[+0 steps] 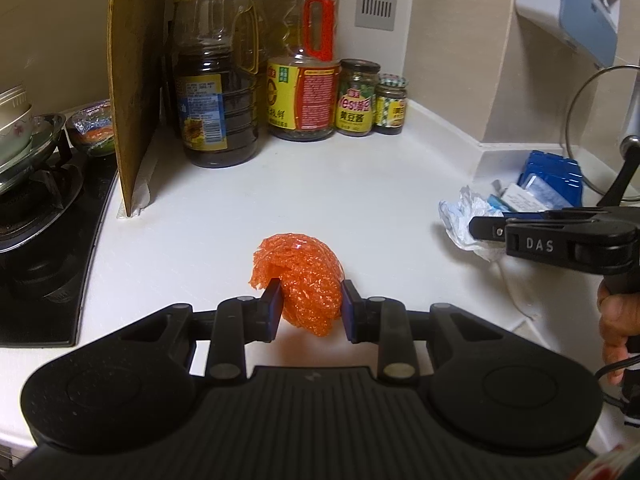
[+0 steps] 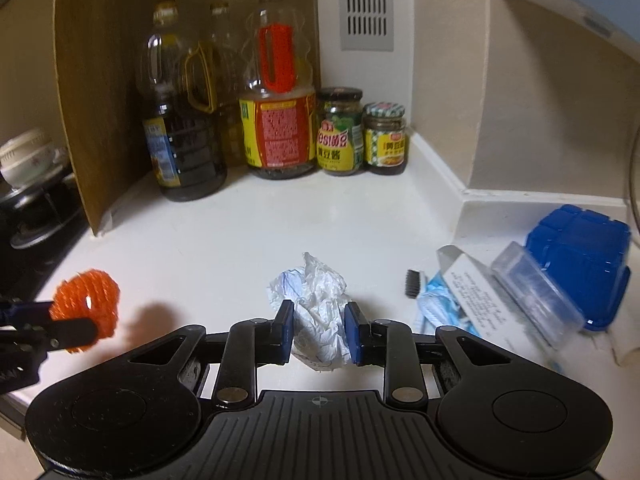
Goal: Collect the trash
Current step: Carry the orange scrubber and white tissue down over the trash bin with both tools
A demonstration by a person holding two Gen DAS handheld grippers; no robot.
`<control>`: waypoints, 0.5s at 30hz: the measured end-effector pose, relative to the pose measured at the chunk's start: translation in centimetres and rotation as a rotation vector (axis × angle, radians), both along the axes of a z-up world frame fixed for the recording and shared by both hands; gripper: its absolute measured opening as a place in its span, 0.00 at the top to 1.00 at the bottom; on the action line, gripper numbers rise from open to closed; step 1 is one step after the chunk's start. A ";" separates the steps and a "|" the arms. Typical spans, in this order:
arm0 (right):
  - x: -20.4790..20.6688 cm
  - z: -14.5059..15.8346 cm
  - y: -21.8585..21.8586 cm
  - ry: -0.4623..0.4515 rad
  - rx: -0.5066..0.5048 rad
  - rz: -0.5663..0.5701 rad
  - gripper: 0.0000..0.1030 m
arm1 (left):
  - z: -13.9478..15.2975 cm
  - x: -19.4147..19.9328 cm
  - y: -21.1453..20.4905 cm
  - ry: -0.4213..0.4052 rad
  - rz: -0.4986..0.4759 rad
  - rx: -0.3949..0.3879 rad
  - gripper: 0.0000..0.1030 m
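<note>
A white counter (image 1: 328, 184) fills both views, with a stove (image 1: 36, 216) at its left edge behind an upright wooden board (image 1: 136, 80). Against the back wall stand big oil bottles (image 1: 218, 80), mostly empty with dark liquid low down, and two lidded jars (image 2: 362, 136) of paste. At the right lie a blue plastic box (image 2: 576, 264), a clear case and a carton. The left gripper (image 1: 310, 312) is clamped on an orange mesh wad (image 1: 300, 276), lifted off the counter, its long axis running away from the camera. The right gripper (image 2: 319, 330) pinches a crumpled white wrapper (image 2: 316, 304), near the counter's middle.
</note>
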State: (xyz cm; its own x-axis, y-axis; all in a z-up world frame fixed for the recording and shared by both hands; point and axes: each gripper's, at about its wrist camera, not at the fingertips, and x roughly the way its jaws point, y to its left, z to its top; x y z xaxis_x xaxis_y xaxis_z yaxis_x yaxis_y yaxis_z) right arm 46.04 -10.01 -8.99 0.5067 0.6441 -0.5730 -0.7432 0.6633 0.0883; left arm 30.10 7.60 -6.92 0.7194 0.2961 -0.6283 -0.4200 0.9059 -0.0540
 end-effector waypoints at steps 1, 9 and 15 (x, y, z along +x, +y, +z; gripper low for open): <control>-0.4 0.3 -0.4 -0.001 0.003 0.001 0.74 | 0.2 -0.2 -0.3 -0.002 -0.002 -0.003 0.74; -3.7 1.7 -3.5 0.002 0.026 0.024 0.74 | 1.1 -2.7 -3.8 -0.015 -0.007 -0.007 0.74; -6.3 2.2 -5.9 0.018 0.047 0.038 0.74 | 1.3 -4.9 -6.0 -0.005 -0.010 -0.013 0.74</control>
